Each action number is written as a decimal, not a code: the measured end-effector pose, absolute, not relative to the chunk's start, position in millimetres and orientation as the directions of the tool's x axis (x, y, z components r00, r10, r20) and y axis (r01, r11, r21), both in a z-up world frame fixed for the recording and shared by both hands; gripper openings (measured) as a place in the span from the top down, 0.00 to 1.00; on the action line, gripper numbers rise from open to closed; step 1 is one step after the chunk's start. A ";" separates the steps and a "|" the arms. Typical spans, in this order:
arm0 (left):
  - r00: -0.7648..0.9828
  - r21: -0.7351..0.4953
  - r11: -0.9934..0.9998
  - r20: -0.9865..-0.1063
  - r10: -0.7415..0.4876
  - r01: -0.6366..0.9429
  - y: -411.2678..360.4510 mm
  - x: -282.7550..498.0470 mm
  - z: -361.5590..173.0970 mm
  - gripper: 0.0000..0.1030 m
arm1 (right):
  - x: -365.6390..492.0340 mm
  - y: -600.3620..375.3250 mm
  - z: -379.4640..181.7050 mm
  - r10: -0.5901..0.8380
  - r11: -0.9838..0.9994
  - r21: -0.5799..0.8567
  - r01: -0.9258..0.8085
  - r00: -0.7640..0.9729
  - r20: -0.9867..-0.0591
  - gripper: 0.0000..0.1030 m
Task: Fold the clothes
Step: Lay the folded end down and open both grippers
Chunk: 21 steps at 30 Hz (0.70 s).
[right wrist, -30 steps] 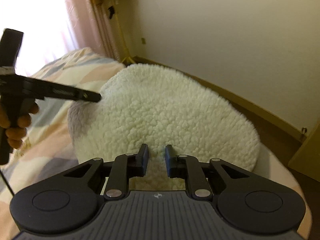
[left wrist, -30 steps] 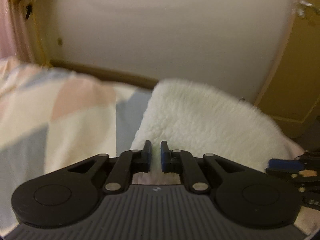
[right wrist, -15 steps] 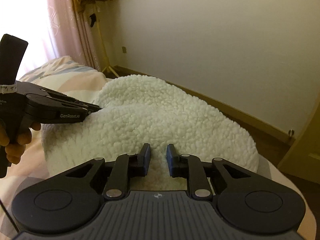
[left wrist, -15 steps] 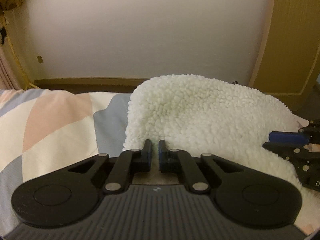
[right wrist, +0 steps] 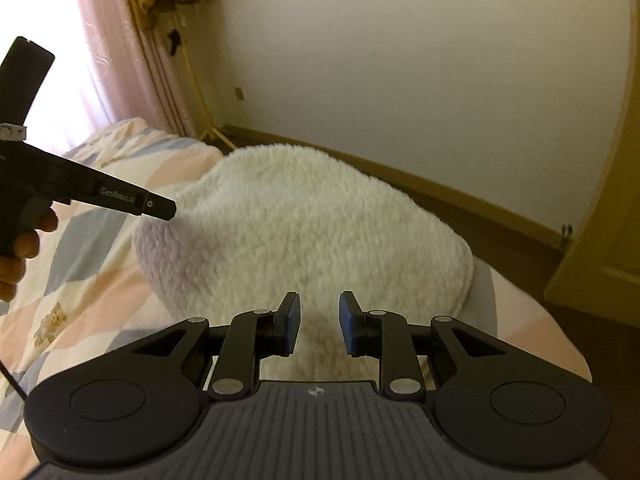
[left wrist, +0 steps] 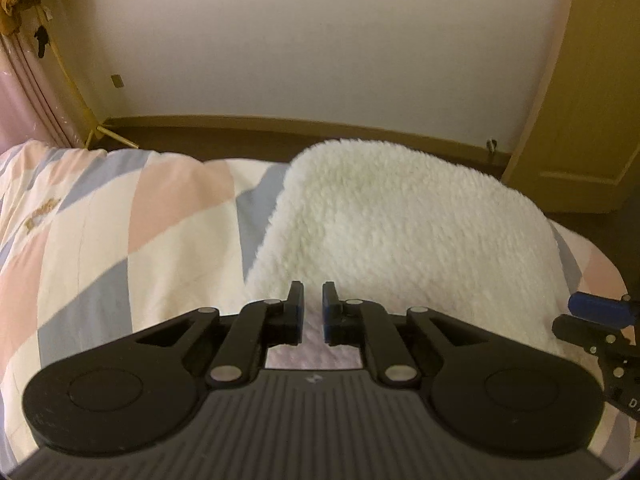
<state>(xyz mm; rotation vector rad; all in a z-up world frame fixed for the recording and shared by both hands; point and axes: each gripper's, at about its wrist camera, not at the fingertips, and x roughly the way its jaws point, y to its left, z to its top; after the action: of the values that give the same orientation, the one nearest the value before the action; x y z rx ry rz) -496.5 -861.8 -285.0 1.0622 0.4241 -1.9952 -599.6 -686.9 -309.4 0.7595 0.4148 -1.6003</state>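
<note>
Left wrist view: left gripper [left wrist: 311,312], fingers slightly apart, nothing between them; white fleece garment [left wrist: 400,232] lying folded on the patchwork quilt [left wrist: 120,240] of the bed; right gripper's tip [left wrist: 596,312] at the frame's right edge.

Right wrist view: right gripper [right wrist: 319,328], fingers apart, empty, over the fleece's near edge; only here, a hand [right wrist: 20,248] holding the left gripper, and a pink curtain [right wrist: 120,48].

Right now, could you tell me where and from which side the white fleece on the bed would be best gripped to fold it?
I would take the fleece by its near edge, coming in low from the front with the right gripper. That edge lies just ahead of the open jaws, flat on the bedspread. The left gripper, also open, sits at its own near corner and could pinch there.
</note>
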 end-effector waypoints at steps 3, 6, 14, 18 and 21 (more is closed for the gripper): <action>-0.303 0.080 -0.613 -0.814 -0.495 0.786 -855.7 -498.2 -291.6 0.91 | -597.2 -679.9 -311.8 -0.722 -0.190 0.157 0.969 -0.030 -0.691 0.74; -0.290 0.091 -0.613 -0.820 -0.493 0.785 -853.2 -499.1 -303.9 0.91 | -596.3 -683.7 -322.5 -0.706 -0.184 0.148 0.972 -0.026 -0.707 0.70; -0.249 0.181 -0.646 -0.820 -0.515 0.742 -848.3 -514.5 -334.4 0.94 | -603.5 -696.5 -347.5 -0.658 -0.182 0.164 0.970 0.004 -0.753 0.68; -0.335 0.101 -0.637 -0.783 -0.525 0.764 -855.5 -503.7 -297.7 0.90 | -624.3 -686.5 -319.2 -0.707 -0.202 0.215 0.955 0.010 -0.707 0.68; -0.401 0.052 -0.638 -0.738 -0.543 0.768 -876.2 -507.1 -273.7 0.90 | -647.8 -692.6 -303.7 -0.749 -0.242 0.217 0.946 -0.039 -0.661 0.67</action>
<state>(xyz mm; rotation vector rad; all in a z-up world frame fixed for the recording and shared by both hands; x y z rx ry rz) -507.1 -876.2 -273.7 0.9511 0.3795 -2.0850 -647.8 -692.6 -303.7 0.8070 0.3278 -1.6391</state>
